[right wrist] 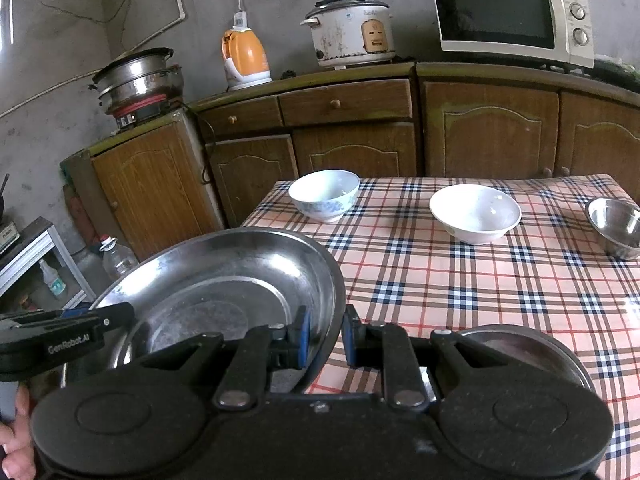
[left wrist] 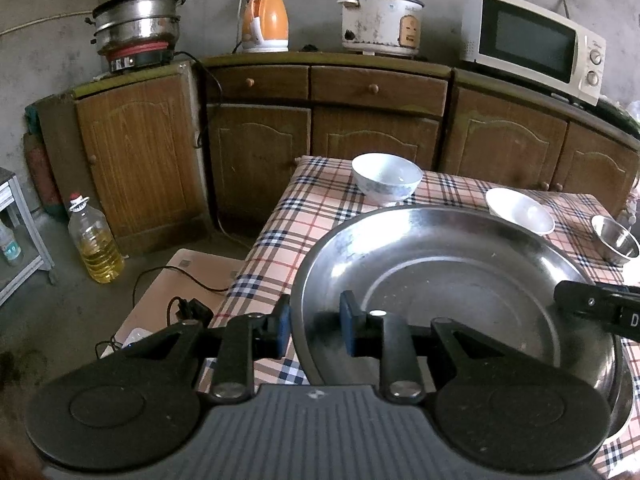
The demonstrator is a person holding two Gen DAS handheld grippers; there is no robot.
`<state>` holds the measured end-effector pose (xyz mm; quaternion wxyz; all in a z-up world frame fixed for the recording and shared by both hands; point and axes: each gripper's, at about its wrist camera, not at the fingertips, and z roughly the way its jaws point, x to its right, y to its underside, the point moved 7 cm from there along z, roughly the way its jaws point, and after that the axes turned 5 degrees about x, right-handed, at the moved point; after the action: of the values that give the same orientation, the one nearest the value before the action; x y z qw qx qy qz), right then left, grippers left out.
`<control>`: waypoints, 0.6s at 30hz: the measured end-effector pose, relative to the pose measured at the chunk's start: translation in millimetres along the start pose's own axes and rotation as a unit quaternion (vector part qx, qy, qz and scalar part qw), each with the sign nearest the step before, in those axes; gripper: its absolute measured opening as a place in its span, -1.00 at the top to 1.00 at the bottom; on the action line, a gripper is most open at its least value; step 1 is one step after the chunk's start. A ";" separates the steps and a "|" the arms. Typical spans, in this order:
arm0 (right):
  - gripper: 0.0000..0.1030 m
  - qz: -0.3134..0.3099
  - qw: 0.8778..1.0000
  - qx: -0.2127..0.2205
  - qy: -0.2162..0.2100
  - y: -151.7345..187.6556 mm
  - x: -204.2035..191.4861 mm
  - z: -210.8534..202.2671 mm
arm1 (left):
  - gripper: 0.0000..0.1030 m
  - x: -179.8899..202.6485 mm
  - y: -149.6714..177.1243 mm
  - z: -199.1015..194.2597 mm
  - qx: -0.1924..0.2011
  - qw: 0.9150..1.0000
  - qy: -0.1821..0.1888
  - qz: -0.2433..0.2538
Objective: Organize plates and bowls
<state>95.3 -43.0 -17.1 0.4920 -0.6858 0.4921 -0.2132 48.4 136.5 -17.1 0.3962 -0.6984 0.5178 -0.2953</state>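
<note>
Both grippers pinch the big metal plate (left wrist: 460, 276) by its rim: the left hand-held gripper (left wrist: 314, 326) on one side, the right hand-held gripper (right wrist: 326, 338) on the other, above the checked surface (right wrist: 480, 280), near three bowls

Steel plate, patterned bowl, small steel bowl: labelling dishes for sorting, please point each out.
Steel plate (left wrist: 460, 280), left wrist view, on its inner base.
Patterned bowl (right wrist: 324, 190), right wrist view, on its inside.
Small steel bowl (right wrist: 614, 222), right wrist view, on its inside.

The second metal plate (right wrist: 532, 356) is largely hidden behind the right gripper's body; the steel bowl (right wrist: 616, 228) is cut off by the frame edge.
</note>
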 end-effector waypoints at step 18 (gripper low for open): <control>0.55 -0.003 1.000 0.001 0.002 4.8 2.5 -9.0 | 0.50 4.2 7.2 -4.8 -0.004 1.000 0.003 0.002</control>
<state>87.1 -49.5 -18.0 0.4910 -0.6864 0.4907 -0.2168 42.1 130.2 -20.8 0.3922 -0.6983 0.5213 -0.2946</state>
